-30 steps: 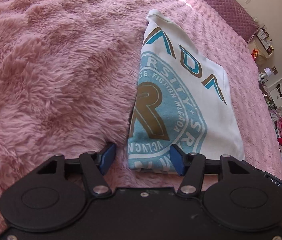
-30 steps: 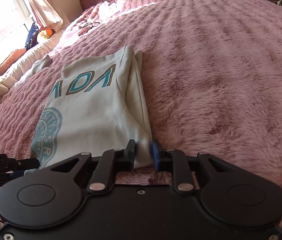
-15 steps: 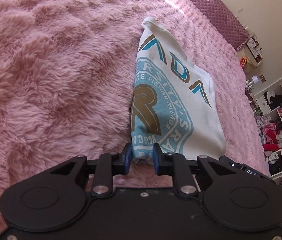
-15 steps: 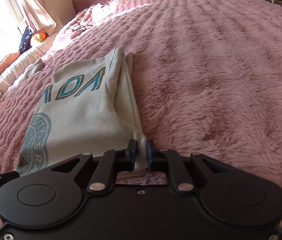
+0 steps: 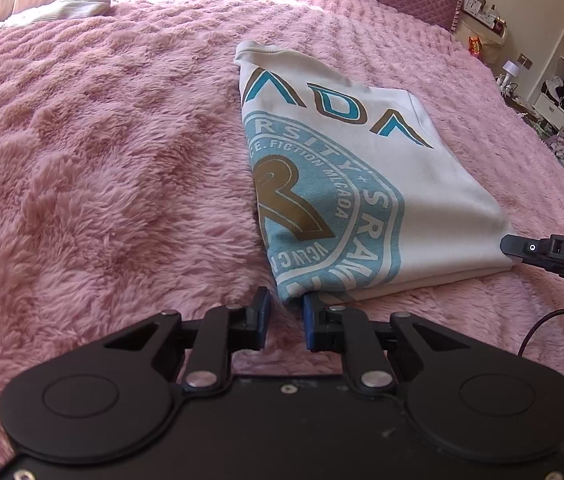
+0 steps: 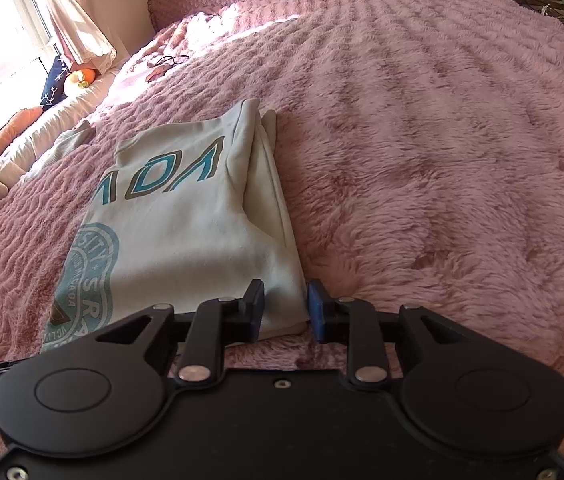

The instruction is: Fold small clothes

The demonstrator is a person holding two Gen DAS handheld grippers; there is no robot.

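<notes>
The shirt [image 5: 422, 200] lies folded into a long panel on the pink plush bed [image 5: 101, 160], printed side up, running from the lower centre of each view toward the upper middle. Its two near corners sit right at the tools.

The left hand-held gripper [image 5: 285, 316] is drawn down to a narrow slot on the near-left corner and appears to pinch only the tip of it. The right hand-held gripper [image 6: 285, 308] has the other near corner between its jaws, but they have just been opening and now stand slightly spread, so that hold looks loose or gone.

The main risk is an uneven lift. If the left side rises while the right corner is free, the panel would likely swing, drag across the fur and skew the next fold. The stacked layers showing along the shirt's right edge in the right wrist view could slide apart if only the top layer is caught. The shallow left pinch may slip off. The deep pile could also get nipped along with the cloth when the right jaws close again.
</notes>
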